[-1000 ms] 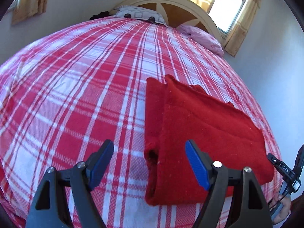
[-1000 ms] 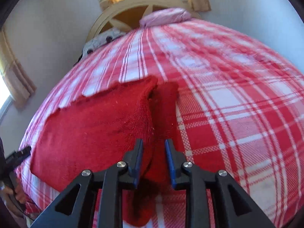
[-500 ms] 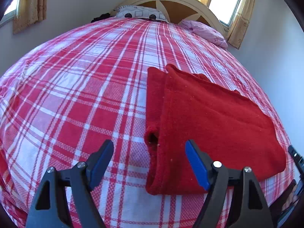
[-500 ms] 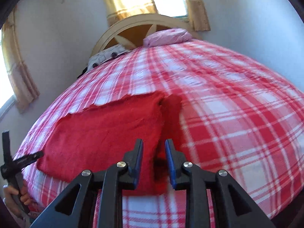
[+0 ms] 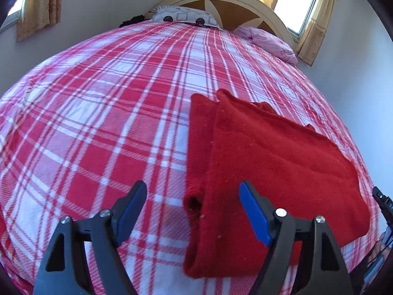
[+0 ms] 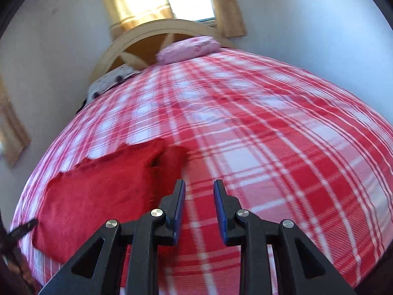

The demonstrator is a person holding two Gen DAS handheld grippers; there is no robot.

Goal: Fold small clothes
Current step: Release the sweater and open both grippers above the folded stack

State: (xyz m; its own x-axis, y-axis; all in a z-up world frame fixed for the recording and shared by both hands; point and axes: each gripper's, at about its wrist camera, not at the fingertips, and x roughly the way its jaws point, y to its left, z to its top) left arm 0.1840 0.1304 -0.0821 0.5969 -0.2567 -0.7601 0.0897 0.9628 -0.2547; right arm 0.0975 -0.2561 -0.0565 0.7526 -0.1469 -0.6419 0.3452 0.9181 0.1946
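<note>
Folded red garment [image 5: 270, 172] on the checked bedspread [image 5: 98, 123]. Left gripper [image 5: 194, 211] wide open above its near edge; right gripper [image 6: 199, 206] narrowly parted, empty, beside it. Careless regrasping risks undoing the fold.

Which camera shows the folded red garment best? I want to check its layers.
The left wrist view: the red garment is sharp, its stacked layers and near opening clearly visible. The right wrist view shows the same garment blurred, at the left, with less edge detail.
</note>
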